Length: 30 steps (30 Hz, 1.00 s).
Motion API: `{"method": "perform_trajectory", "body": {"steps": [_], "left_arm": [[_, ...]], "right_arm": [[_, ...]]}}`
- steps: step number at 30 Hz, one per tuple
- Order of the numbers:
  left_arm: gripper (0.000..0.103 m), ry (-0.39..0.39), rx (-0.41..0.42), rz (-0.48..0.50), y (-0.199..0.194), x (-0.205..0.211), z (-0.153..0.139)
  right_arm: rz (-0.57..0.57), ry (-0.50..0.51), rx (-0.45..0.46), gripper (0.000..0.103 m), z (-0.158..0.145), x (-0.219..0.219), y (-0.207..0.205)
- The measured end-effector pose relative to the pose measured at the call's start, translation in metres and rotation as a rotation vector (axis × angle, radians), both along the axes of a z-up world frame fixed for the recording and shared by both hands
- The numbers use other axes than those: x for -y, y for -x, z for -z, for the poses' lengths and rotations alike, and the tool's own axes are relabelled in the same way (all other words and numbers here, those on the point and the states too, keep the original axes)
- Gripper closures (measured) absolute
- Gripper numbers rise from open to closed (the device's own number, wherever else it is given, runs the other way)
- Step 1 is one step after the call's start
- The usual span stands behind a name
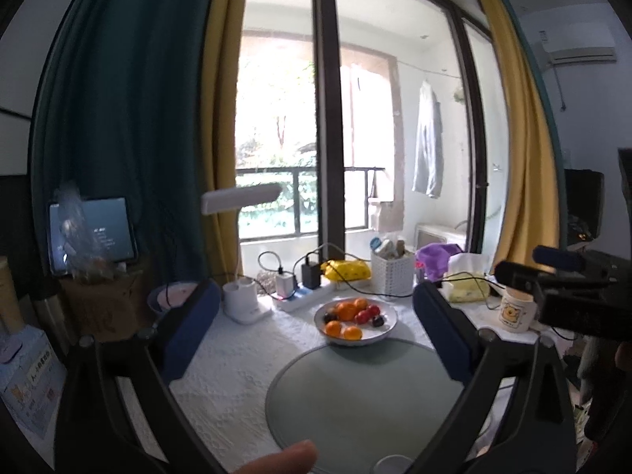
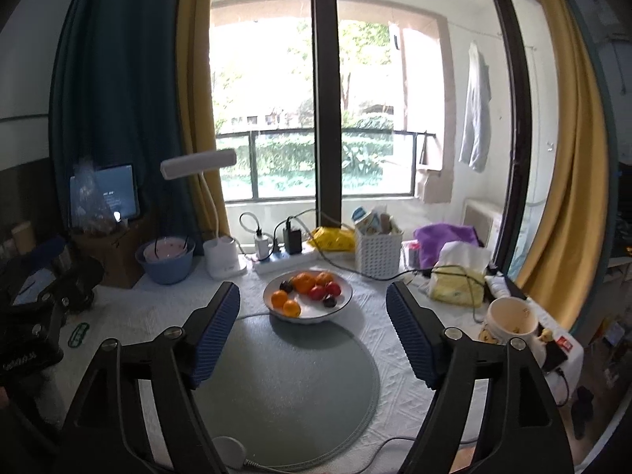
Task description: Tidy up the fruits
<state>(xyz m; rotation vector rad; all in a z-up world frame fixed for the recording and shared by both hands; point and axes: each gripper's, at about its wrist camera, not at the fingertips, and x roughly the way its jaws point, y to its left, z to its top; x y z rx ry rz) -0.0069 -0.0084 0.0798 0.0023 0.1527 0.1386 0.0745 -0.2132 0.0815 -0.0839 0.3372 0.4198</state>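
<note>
A white plate (image 1: 389, 322) holds several oranges (image 1: 347, 311), red fruits (image 1: 364, 315) and dark plums (image 1: 378, 320). It stands at the far edge of a round grey-green mat (image 1: 363, 395) on the white tablecloth. The plate (image 2: 345, 296), its oranges (image 2: 303, 281) and the mat (image 2: 292, 387) also show in the right wrist view. My left gripper (image 1: 316, 328) is open and empty, held above the mat short of the plate. My right gripper (image 2: 314, 331) is open and empty, also short of the plate. The right gripper's body (image 1: 584, 296) shows at the right of the left wrist view.
Behind the plate are a power strip with chargers (image 2: 284, 254), a white desk lamp (image 2: 221, 256), a white basket (image 2: 377, 251), a yellow bag (image 2: 331, 239) and a blue bowl (image 2: 166, 260). A tissue pack (image 2: 458, 280) and a cartoon mug (image 2: 509, 320) stand right. A tablet (image 2: 104, 193) leans at left.
</note>
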Motion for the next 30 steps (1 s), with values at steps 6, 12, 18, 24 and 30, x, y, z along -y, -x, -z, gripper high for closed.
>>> {"method": "perform_trajectory", "body": {"steps": [6,12,18,24,30], "left_arm": [[0.004,-0.02,0.021,0.023,0.011,0.008,-0.012],[0.004,-0.033,0.044,0.028,0.019,0.012,-0.019],[0.004,-0.006,0.049,0.024,0.019,0.007,-0.021],[0.004,-0.019,0.043,0.048,0.019,0.013,-0.02],[0.004,-0.017,0.044,0.048,0.02,0.014,-0.02]], "right_arm": [[0.019,-0.02,0.031,0.023,-0.013,0.008,0.013],[0.022,-0.024,0.046,0.023,-0.016,0.014,0.019],[0.035,-0.027,0.074,0.022,-0.023,0.017,0.026],[0.039,-0.022,0.091,0.022,-0.026,0.017,0.031],[0.029,-0.024,0.09,0.022,-0.027,0.016,0.031]]}}
